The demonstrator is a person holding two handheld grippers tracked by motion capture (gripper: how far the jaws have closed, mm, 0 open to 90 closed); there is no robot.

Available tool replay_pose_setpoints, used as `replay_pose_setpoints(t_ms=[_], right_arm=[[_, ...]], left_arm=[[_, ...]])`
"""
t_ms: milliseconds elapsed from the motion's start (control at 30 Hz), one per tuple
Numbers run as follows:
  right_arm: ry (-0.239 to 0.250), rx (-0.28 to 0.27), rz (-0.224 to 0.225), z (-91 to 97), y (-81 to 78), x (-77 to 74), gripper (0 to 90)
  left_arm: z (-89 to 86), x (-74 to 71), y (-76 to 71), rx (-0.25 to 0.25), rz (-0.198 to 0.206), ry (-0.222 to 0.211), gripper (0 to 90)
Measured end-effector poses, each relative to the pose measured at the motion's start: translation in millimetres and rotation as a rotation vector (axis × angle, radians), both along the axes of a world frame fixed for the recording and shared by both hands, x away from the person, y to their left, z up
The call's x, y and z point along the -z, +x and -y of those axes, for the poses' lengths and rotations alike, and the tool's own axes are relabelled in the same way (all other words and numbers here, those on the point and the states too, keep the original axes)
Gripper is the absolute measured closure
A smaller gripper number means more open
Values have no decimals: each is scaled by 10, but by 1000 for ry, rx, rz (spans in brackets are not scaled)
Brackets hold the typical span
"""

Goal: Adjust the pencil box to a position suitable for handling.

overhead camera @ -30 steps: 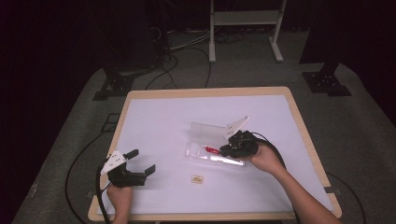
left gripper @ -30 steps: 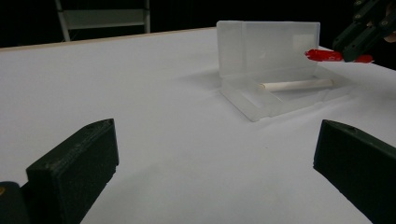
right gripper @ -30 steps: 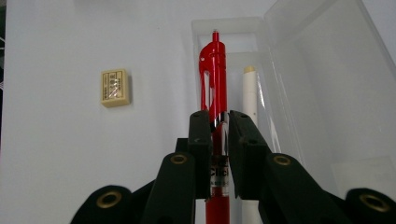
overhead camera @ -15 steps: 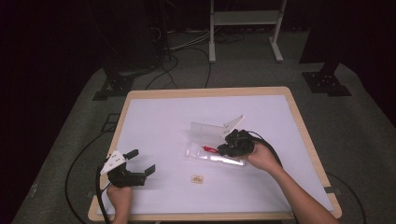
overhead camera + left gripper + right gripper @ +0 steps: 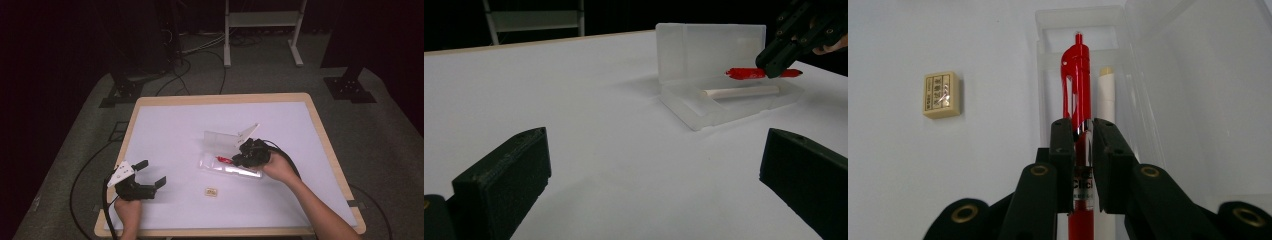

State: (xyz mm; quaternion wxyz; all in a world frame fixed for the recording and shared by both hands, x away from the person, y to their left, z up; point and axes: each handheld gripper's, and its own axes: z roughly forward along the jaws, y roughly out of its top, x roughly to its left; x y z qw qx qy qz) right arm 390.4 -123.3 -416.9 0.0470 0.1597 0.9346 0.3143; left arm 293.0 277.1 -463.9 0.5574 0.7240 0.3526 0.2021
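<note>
Right gripper view has the red pen (image 5: 1076,85) clamped between the two black jaws of the right gripper (image 5: 1083,131), its length running away from the camera over the open tray of the clear case (image 5: 1048,75). Just beside the pen, lying in the tray, is a white stick (image 5: 1106,100). The case lid (image 5: 1198,90) stands up at the right of that view. Off to the left on the white table (image 5: 898,175) lies a small cream eraser (image 5: 941,94), well apart from the case. In the left gripper view the pen (image 5: 744,73) hangs level just above the tray, pinched near its middle by the right gripper (image 5: 776,62), with the white stick (image 5: 740,92) below it in the case (image 5: 704,107). From the high view the case (image 5: 225,150) sits near the table's middle, the right gripper (image 5: 240,159) over its right end, and the eraser (image 5: 211,191) nearer the person. The left gripper (image 5: 150,174) rests near the table's front left corner, well apart from the case, its jaws spread wide with nothing between them.
</note>
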Motion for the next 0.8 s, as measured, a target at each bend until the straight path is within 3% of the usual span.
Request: replay_pose_setpoints(t_ms=[800], right_arm=[[-13, -1, -30, -60, 63, 128, 792]], left_arm=[[0, 0, -1, 0, 0, -3, 0]])
